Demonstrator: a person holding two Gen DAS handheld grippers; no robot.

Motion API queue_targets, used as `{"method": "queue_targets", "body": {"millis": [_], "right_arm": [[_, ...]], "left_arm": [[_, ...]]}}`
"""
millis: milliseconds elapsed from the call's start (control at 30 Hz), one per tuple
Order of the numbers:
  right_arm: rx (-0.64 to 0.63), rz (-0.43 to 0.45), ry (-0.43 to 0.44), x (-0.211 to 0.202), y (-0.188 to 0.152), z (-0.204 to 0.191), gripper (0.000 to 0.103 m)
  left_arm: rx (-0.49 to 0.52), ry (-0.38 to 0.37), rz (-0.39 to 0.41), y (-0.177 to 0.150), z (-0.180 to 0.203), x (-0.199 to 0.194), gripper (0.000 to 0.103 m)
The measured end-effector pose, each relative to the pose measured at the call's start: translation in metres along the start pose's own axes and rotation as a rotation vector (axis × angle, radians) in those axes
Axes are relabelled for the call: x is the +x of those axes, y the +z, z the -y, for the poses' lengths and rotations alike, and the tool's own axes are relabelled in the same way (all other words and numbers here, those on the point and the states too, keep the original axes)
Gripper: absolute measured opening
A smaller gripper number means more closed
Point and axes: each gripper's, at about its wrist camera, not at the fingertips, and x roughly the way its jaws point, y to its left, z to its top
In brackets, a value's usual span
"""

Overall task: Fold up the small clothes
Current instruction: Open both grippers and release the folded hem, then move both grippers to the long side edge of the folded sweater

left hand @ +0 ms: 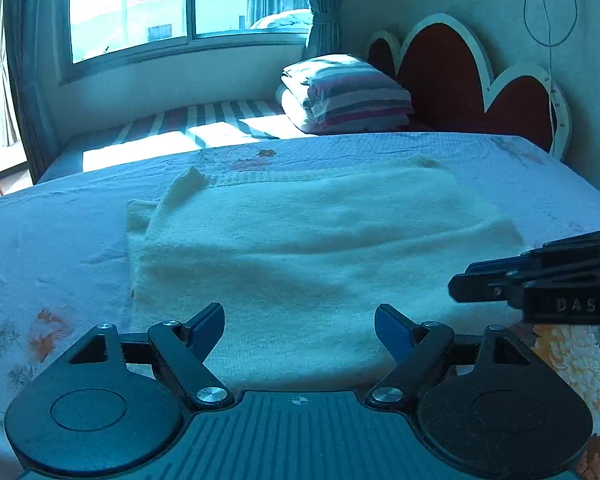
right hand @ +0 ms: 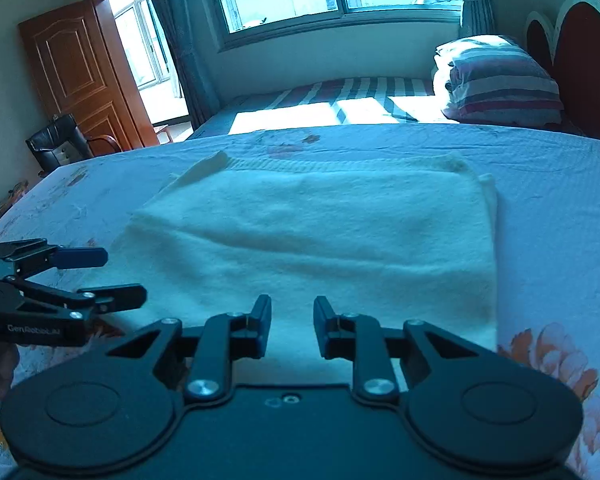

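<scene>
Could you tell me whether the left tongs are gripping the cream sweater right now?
No, the left tongs stand open above the cream sweater, nothing between them.

1. A home bedroom – bed under a floral sheet, heart-shaped headboard.
2. Striped folded bedding stacked by a curtained window.
3. Wooden door – open onto a sunlit room.

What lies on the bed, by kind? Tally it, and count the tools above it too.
Cream knitted garment, folded flat on the floral sheet: 1
Striped pillow or folded bedding stack by the headboard: 1
Tools over the garment's near edge: 2, left tool wide open, right tool narrowly open, both empty
Total: 4
</scene>
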Motion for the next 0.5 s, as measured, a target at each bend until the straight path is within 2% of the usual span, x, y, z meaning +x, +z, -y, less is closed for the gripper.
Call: {"method": "queue_targets", "body": {"millis": [67,133,167,200,233,267,333,367,433,467,500], "right_arm": [[-0.026,-0.001,-0.018,0.005,-0.004,-0.027,0.024],[-0.056,-0.026,-0.036,0.016,-0.006,-0.043,0.025],[-0.089,-0.045,-0.057,0.023,-0.008,-0.049,0.025],[-0.115,-0.072,-0.084,0.029,-0.011,-0.051,0.024],[-0.146,-0.080,-0.114,0.031,-0.016,-0.050,0.023],[-0.144,-0.064,-0.151,0.024,-0.021,-0.044,0.023],[-0.066,-0.047,-0.221,0.009,-0.027,-0.019,0.024],[-0.013,-0.041,-0.298,0.000,-0.031,0.004,0.024],[0.087,-0.035,-0.291,-0.017,-0.035,0.037,0.019],[0.120,-0.036,-0.290,-0.024,-0.032,0.044,0.021],[0.115,-0.013,-0.299,-0.029,-0.028,0.046,0.030]], "left_arm": [[0.016,0.014,-0.031,-0.007,0.000,0.004,0.083],[0.013,0.049,-0.108,-0.021,-0.007,0.015,0.083],[-0.034,0.019,-0.071,-0.031,-0.018,0.010,0.083],[-0.050,0.026,-0.058,-0.039,-0.026,0.005,0.083],[-0.023,0.045,-0.073,-0.042,-0.028,0.001,0.083],[-0.011,0.052,-0.087,-0.043,-0.032,-0.003,0.083],[-0.055,0.051,-0.098,-0.044,-0.049,-0.012,0.083],[-0.073,0.071,-0.102,-0.042,-0.055,-0.015,0.083],[-0.092,0.064,-0.064,-0.034,-0.062,-0.019,0.083],[-0.097,0.049,-0.041,-0.029,-0.064,-0.018,0.083],[-0.104,0.041,-0.020,-0.020,-0.066,-0.013,0.083]]}}
